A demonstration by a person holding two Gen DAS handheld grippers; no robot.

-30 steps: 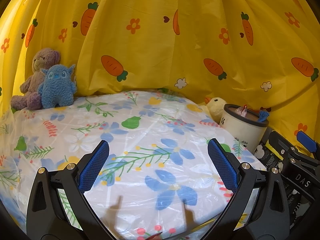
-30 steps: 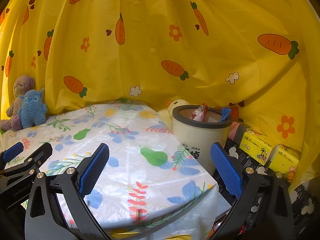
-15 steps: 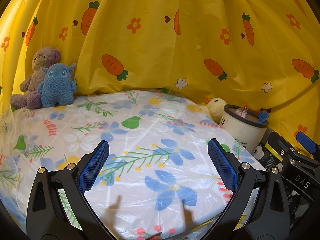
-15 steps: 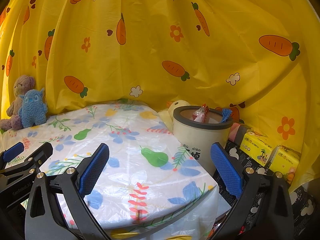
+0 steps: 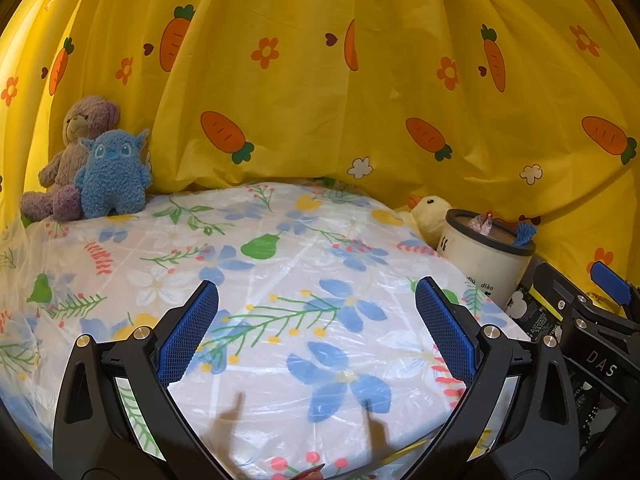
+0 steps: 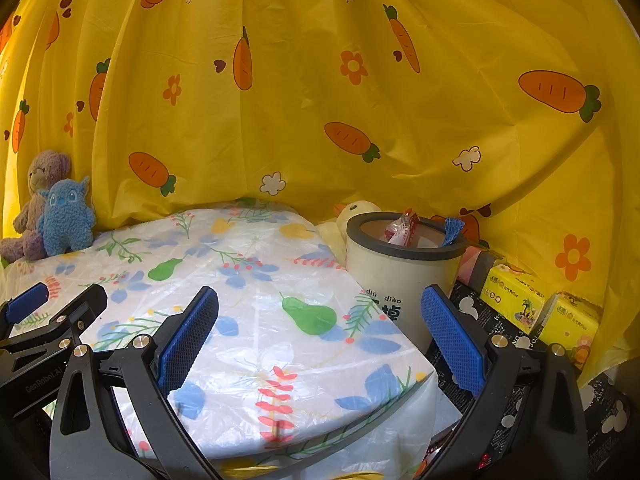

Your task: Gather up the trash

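Note:
A cream bin with a dark rim [image 6: 400, 268] stands at the table's right edge; it also shows in the left wrist view [image 5: 486, 260]. A red and white wrapper [image 6: 402, 230] and a blue tuft [image 6: 452, 228] stick out of it. My left gripper [image 5: 316, 336] is open and empty over the flowered tablecloth [image 5: 280, 280]. My right gripper [image 6: 318, 340] is open and empty, near the table's right front corner, with the bin just beyond its right finger. Each gripper shows at the edge of the other's view.
A purple bear [image 5: 76, 152] and a blue plush [image 5: 114, 176] sit at the table's back left. A yellow duck plush [image 5: 430, 216] lies behind the bin. Yellow tissue packs [image 6: 536, 308] lie to the bin's right. A yellow carrot curtain [image 6: 320, 100] hangs behind.

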